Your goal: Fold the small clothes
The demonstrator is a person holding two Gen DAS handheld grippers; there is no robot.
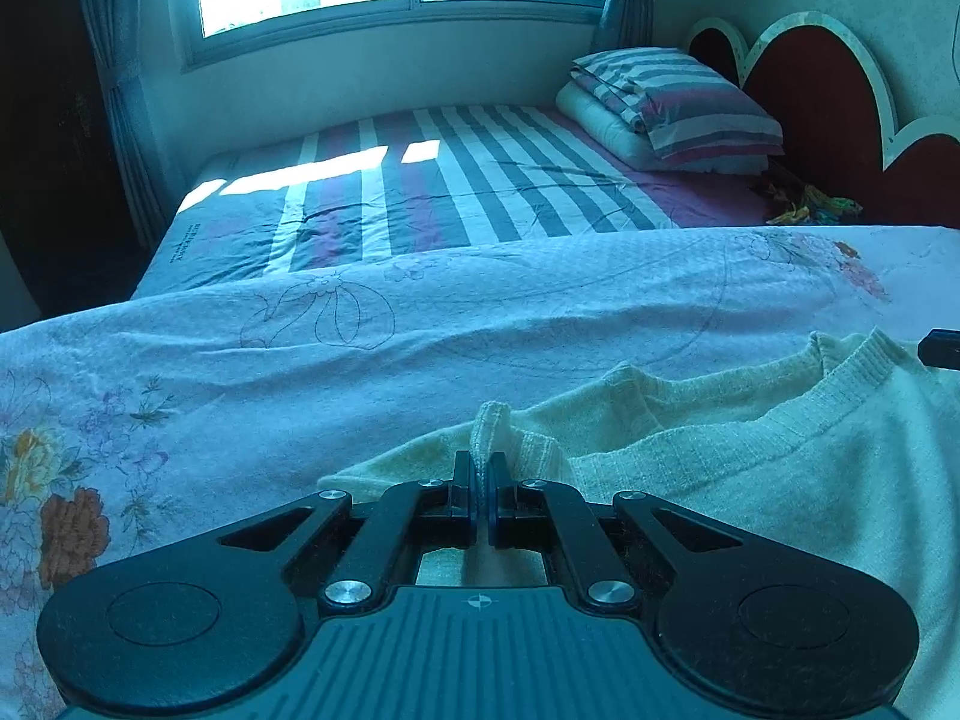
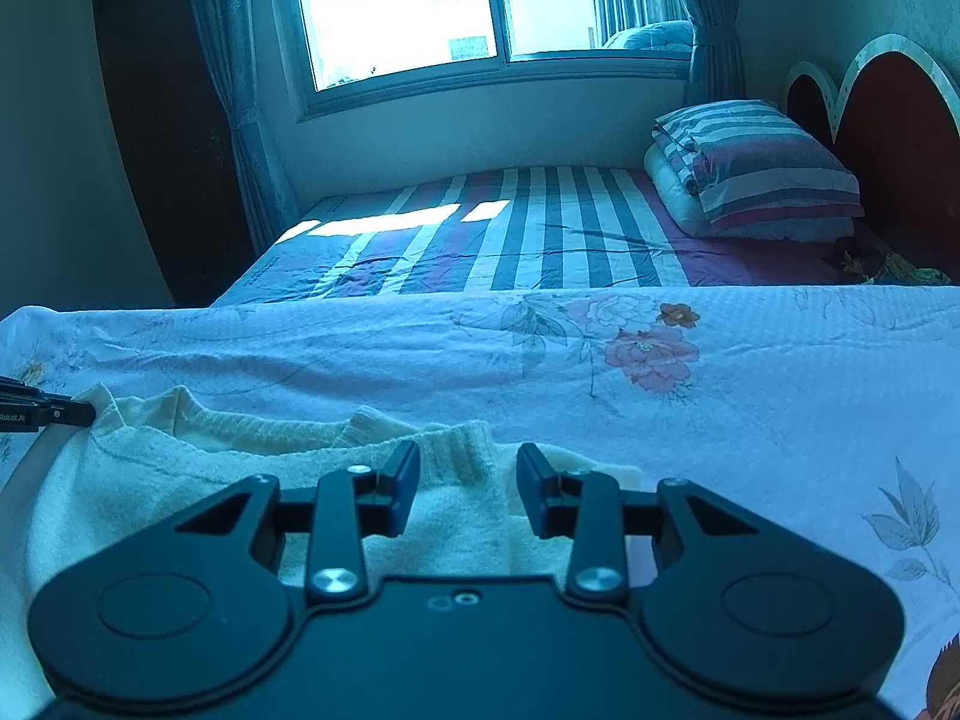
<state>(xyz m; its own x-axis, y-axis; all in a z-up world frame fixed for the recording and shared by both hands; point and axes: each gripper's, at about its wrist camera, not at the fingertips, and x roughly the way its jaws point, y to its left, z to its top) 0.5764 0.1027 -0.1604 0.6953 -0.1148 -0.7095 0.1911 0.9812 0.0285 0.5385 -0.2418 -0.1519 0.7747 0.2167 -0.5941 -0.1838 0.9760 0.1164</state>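
Cream knit sweater [image 1: 750, 468] lies on the floral sheet [image 1: 240, 348] on the bed, mostly flat, no fold visible yet; nearly all folding left, I'd judge. Left gripper [image 1: 482, 468]: jaws pinching a ribbed edge. Right gripper [image 2: 468, 471]: jaws spread over the other side. Left gripper reads "Robot.AI"; striped sheet [image 1: 480, 180] print unreadable.

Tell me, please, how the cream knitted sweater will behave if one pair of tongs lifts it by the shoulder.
The cream sweater is probably floppy: it lies in soft folds on the floral sheet. The knit bunches where the left tongs pinch it, so it would likely sag and stretch. The ribbed texture suggests it will not slip easily.
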